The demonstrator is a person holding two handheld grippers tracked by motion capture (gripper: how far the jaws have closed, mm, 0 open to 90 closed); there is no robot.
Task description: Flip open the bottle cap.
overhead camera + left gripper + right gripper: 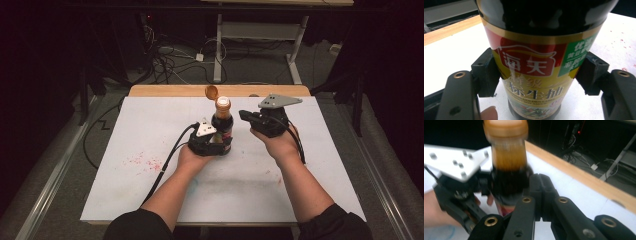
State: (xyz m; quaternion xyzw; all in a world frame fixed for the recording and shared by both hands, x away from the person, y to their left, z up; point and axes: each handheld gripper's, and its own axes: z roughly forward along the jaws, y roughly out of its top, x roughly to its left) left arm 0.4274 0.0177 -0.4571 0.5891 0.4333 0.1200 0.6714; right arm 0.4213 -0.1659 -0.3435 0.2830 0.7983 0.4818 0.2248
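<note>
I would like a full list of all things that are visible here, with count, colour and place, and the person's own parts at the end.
bottle: one, dark with red, yellow and green label, upright mid-table between the left jaws.
flip cap: one, orange, hinged open at the bottle's top.
table: one, white top with wooden far edge and reddish specks at left.
cables: several, on the floor beyond the table.
left gripper: one, black, shut on the bottle.
right gripper: one, black, jaws together, right of the bottle.
forearms: two, dark sleeves, from the bottom edge.

surface: white table (pixel 150 130), wooden far edge | on it: dark sauce bottle (pixel 222 127), upright
</note>
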